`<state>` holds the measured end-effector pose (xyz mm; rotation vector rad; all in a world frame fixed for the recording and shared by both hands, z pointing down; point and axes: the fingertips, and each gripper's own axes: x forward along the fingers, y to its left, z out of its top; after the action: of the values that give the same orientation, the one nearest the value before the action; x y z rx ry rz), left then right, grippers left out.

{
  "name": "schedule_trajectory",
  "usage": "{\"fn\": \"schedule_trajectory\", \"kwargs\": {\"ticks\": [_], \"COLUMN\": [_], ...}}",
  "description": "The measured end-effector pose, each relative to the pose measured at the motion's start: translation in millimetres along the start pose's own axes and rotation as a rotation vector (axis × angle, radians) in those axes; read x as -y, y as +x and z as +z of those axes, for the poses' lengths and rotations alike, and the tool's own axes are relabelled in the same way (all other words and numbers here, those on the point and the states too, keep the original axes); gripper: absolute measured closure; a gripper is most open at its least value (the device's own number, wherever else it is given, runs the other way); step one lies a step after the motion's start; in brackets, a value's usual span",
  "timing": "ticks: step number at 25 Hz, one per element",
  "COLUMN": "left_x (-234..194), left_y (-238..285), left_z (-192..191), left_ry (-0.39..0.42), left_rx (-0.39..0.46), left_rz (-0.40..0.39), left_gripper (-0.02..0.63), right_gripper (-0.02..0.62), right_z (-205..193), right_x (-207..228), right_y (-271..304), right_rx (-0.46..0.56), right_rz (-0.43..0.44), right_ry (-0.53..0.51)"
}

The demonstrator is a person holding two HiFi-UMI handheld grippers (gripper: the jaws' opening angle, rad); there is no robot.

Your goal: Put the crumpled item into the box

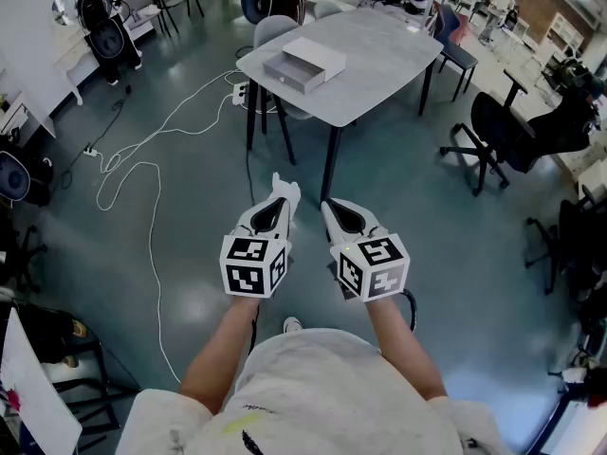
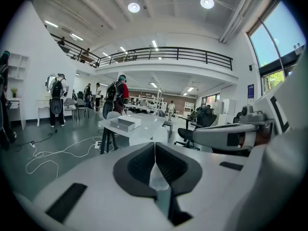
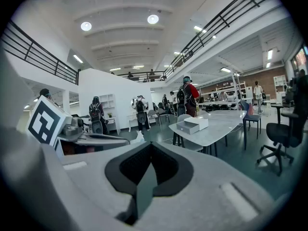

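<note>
Not started: both grippers empty, box well ahead on table

Big open workshop, grey-green floor, white cable (image 1: 152, 164) looping across it, people with backpacks far off in the background. Grey table (image 1: 389, 60) stands well ahead of the person. White box (image 1: 303, 64) sits on its near-left part, drawer-type, looks open on the side toward the camera. Box also shows in the left gripper view (image 2: 126, 123) and the right gripper view (image 3: 192, 124), small and far in both.

Left gripper (image 1: 284, 188) is held out in front at waist height, over bare floor. In its own view the jaws are pressed together with nothing between them. Right gripper (image 1: 330, 207) is just beside it, same story: jaws together, nothing held.

Crumpled item: not visible in any view. Can't find it on the table top or the floor, so I can't say where it is.

Progress judgement: nothing done yet. Nothing is picked up and the person is well apart from the table. Left to do: locate the item, walk up, grasp it, carry it to the box, release it inside.
</note>
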<state>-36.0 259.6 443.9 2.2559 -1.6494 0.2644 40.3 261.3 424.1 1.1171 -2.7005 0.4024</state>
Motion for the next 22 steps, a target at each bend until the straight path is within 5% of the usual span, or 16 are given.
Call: {"fn": "schedule_trajectory", "kwargs": {"ticks": [13,22], "left_x": [-41.5,-55.7], "left_y": [7.3,49.4], "left_z": [3.9,10.0], "left_ry": [-0.012,-0.005], "left_rx": [-0.006,-0.031], "left_rz": [-0.006,-0.004], "left_gripper": [0.592,0.592], "right_gripper": [0.591,0.591], "right_z": [-4.3,-2.0], "right_x": [-12.8,18.8], "right_y": [39.4,72.1], "right_rx": [-0.030,-0.031], "right_rz": [0.006,0.011], "right_ry": [0.026,0.064]}}
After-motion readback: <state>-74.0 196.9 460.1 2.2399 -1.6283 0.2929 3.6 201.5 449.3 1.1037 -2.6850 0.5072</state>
